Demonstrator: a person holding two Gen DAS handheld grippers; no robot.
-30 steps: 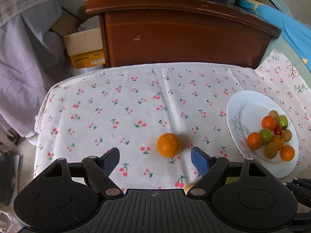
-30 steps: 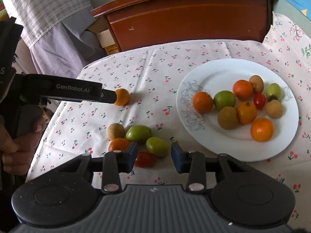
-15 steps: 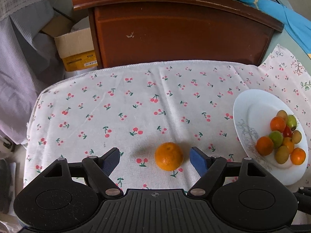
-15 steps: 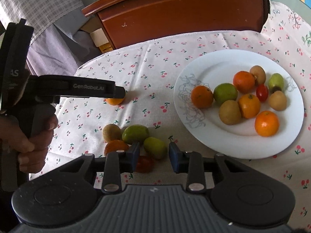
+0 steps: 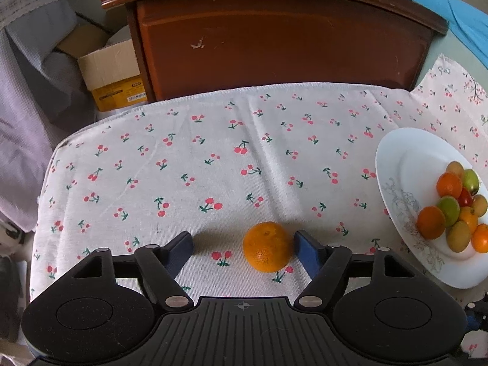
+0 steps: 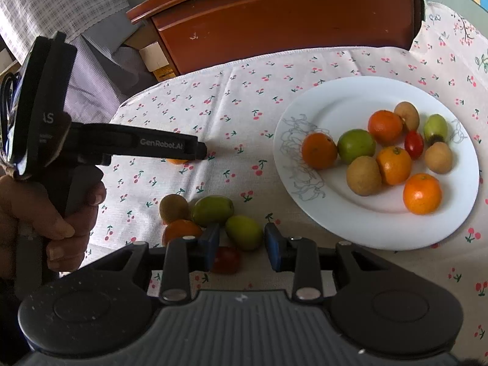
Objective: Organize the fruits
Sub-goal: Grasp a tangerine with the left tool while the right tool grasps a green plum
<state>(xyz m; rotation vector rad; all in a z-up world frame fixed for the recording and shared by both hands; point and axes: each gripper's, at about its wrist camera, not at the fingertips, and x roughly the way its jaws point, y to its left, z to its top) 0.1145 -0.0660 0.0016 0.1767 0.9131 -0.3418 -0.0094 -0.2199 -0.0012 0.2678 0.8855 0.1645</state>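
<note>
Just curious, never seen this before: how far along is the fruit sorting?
Nine fruits already sit on the white plate. The left gripper, jaws just closing, straddles a lone round orange without clamping it yet. The right gripper is closing around an oval green fruit; four more wait beside it.

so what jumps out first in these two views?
A lone orange on the cherry-print cloth, between the left gripper's closing jaws, right pad almost on it. Then the white plate heaped with fruit at right, and the right gripper closing around a green fruit.
</note>
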